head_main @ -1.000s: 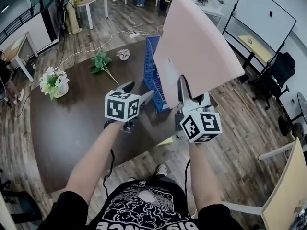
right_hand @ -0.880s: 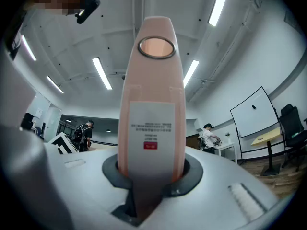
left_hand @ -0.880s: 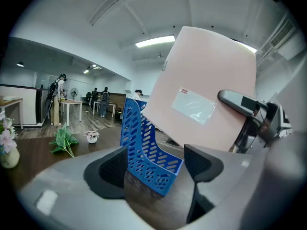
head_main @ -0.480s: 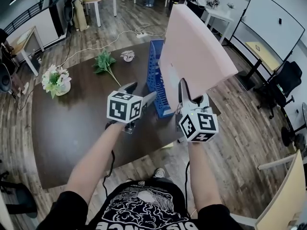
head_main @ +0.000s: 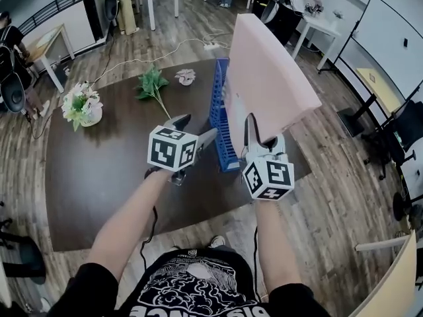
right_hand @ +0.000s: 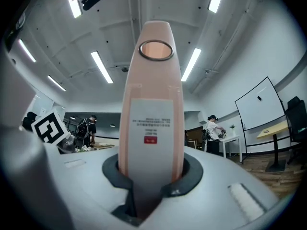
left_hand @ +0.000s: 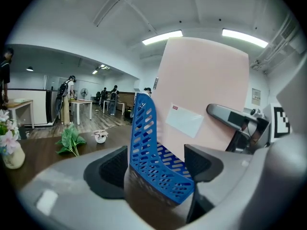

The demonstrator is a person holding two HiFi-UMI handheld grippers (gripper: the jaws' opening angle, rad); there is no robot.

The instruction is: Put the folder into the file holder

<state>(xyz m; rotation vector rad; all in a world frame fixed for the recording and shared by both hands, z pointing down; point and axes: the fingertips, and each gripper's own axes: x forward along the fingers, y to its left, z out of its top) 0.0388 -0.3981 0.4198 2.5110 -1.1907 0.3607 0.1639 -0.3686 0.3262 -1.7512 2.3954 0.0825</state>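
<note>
The head view looks steeply down from above on the table [head_main: 99, 177]. The left gripper view sits low, close to the file holder [left_hand: 148, 143], facing level. The right gripper view tilts up along the folder [right_hand: 152, 104]. All 3 show the folder.

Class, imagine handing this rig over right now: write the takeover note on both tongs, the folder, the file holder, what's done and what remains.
Left tongs: open, lined up on the near end of the blue perforated plastic file holder, not pressing it.
Right tongs: shut on the pink folder, held upright.
Holder stands on the dark brown table; folder's lower edge is at it, not clearly seated.
Done: folder gripped, brought over.
Left: lower it in, release.
</note>
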